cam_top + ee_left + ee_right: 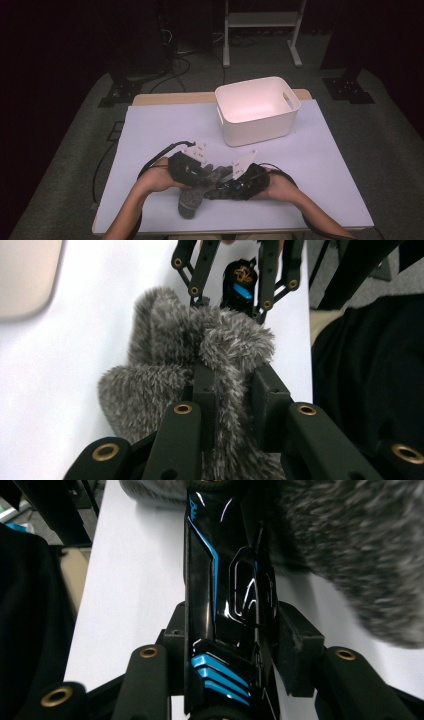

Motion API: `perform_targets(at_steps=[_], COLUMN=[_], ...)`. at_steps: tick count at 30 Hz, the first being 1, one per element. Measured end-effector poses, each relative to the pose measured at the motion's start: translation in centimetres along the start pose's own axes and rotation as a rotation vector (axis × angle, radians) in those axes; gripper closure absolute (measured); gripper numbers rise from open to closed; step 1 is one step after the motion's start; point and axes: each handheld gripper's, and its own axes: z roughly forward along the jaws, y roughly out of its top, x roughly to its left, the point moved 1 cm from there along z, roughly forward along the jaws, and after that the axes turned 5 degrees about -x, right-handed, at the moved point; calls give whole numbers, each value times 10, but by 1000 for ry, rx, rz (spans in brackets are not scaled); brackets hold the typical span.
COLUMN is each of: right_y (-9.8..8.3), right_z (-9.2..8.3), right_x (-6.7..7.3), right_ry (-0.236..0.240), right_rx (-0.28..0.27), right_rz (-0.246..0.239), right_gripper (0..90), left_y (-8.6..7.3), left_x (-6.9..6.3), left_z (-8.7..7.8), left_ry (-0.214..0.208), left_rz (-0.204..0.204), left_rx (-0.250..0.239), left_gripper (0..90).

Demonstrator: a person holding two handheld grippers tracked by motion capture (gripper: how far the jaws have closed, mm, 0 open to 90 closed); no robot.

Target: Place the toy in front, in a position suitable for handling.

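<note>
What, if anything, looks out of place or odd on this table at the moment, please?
Nothing looks spilled or damaged. The white bin stands upright. The left gripper pinches a fuzzy grey cover, while the right gripper clamps a glossy black-and-blue object whose far end meets the fuzz.

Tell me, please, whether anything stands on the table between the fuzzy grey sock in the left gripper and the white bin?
Nothing visible does. The grey sock hangs from the left gripper near the table's front edge, and the bare tabletop runs up to the white bin. The right gripper, holding a black and blue object, sits beside it, not in that path.
</note>
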Motion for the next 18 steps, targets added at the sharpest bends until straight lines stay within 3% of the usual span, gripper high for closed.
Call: perform_targets(at_steps=[4,8,13,18], right_y=[10,8,-1,-22], right_z=[15,16,0,-14], right_x=[0,1,2,4], right_ry=[6,-1,-25,-37], right_rx=[14,4,-30,-69], right_rz=[-16,3,35,95], right_gripper=[554,537,432,437], left_y=[-14,-19,-20,-19], left_x=[2,2,1,2], left_z=[0,2,2,4], left_ry=[7,-7,-2,-3], left_rz=[-21,-23,-24,-25], left_rx=[9,-14,-23,-28], left_gripper=[759,754,749,738])
